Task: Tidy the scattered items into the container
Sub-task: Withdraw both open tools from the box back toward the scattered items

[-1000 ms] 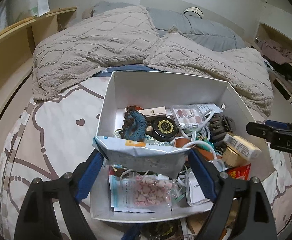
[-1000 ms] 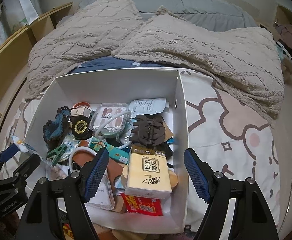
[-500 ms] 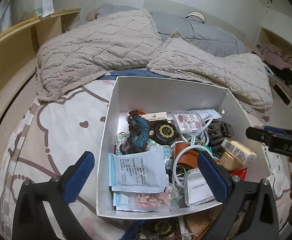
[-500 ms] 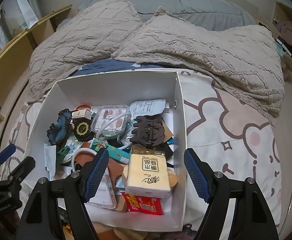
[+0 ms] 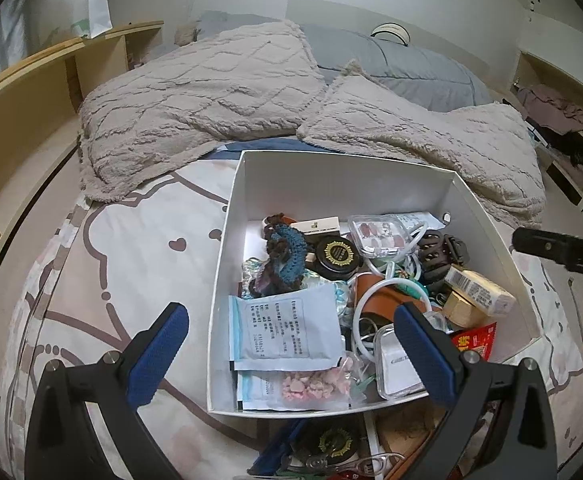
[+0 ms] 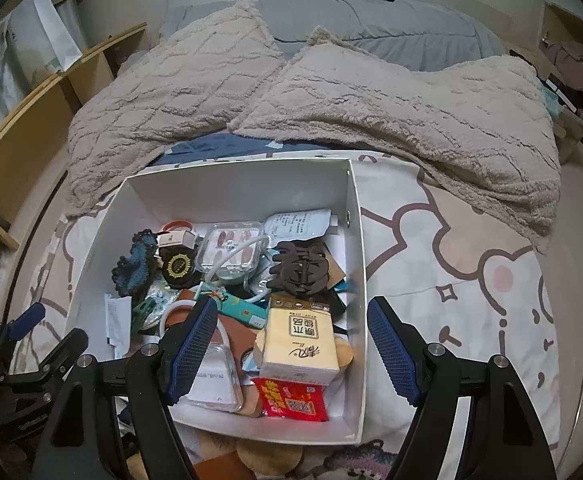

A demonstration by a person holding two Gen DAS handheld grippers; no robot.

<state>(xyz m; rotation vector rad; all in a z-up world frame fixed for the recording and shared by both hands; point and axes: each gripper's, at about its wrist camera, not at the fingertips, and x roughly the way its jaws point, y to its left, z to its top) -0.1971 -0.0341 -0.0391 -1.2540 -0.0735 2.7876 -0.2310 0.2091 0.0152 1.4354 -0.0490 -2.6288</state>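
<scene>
A white cardboard box sits on the bed, full of small items. A white sachet lies flat at its near left, on top of a clear bag of pink pellets. My left gripper hovers above the sachet, open wide, with nothing between its pads. In the right wrist view the box holds a yellow tissue pack, a black hair claw and a red packet. My right gripper is open over the tissue pack and touches nothing.
Outside the box's near edge lie a black round tin and some tan pads. Beige fleece blankets are heaped behind the box. A wooden shelf runs along the left. The patterned sheet spreads to the right.
The left gripper let go of the white sachet and its jaws widened; the sachet now lies flat in the box. The right gripper has stayed put.
</scene>
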